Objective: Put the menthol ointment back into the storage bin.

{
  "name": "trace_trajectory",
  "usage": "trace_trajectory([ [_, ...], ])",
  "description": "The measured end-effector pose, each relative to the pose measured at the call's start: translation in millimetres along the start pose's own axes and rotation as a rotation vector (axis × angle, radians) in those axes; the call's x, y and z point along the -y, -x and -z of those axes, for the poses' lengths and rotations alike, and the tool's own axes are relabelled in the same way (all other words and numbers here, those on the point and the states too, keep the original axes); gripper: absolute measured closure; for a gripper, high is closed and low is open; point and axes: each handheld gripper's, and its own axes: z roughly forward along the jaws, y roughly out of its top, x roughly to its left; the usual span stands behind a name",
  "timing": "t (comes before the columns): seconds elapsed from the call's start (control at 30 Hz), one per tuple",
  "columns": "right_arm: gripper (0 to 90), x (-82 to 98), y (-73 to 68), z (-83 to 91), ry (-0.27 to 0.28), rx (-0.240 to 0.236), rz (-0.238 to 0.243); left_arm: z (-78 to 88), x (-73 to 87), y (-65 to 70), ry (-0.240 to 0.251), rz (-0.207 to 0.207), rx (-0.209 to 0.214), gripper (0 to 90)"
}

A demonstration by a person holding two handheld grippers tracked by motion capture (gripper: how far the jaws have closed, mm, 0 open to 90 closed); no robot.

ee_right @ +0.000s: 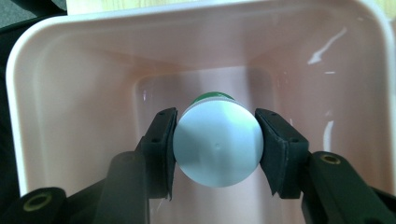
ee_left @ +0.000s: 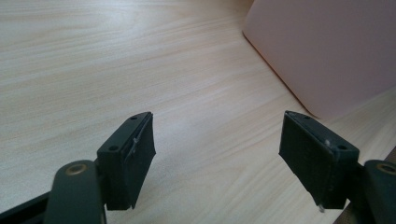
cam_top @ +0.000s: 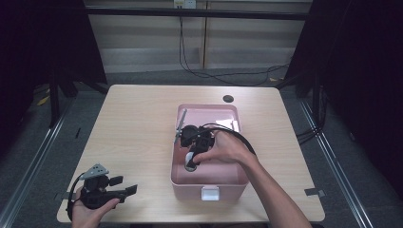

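Two grippers: one at each side of the high view.
Left gripper (cam_top: 124, 191): rests low on the wooden table (cam_top: 138, 123) near its front left corner, jaws spread wide with nothing between them.
Pink bin (cam_top: 209, 187): stands just right of the table's middle.
Right gripper (ee_right: 215, 149): reaches down inside the bin, clamped on the white-capped bottle (ee_right: 217, 144).
Bottle: held above the bin's floor, a green band showing behind its cap.

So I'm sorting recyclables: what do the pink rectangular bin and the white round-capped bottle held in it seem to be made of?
The pink rectangular bin looks like glossy moulded plastic: rounded corners, and bright streaks of reflected light on its walls. The white round-capped bottle, clamped in the right gripper, shows a smooth matte cap, probably plastic; a green band peeks out behind it, its material unclear.
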Motion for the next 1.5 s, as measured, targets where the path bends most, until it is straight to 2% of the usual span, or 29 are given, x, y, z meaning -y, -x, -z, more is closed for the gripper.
trace_trajectory([
  [0.2, 51.3, -5.0, -0.9, -8.1, -0.006, -0.013, 0.004, 0.1, 0.2, 0.1, 0.0, 0.0, -0.003, 26.5],
  [0.23, 51.3, -6.6, -1.0, -10.9, -0.01, -0.014, 0.018, 0.2, 0.1, 0.5, 0.002, 0.0, -0.002, 26.6],
  [0.67, 51.3, -11.7, -1.0, -22.1, -0.019, -0.022, 0.023, 0.4, 0.2, 0.8, 0.001, -0.003, -0.002, 26.8],
  [0.83, 51.3, -9.9, 1.5, -28.9, -0.018, -0.031, 0.02, -0.1, 0.2, 0.9, 0.001, -0.001, -0.003, 26.8],
  [1.0, 51.3, -7.5, 3.0, -35.9, -0.031, -0.034, -0.004, -0.2, 0.1, 0.9, 0.0, -0.002, -0.004, 26.8],
  [1.5, 51.2, -9.8, 4.5, -52.4, -0.016, -0.047, 0.025, -0.5, 0.2, 0.9, -0.004, -0.005, -0.003, 26.8],
])
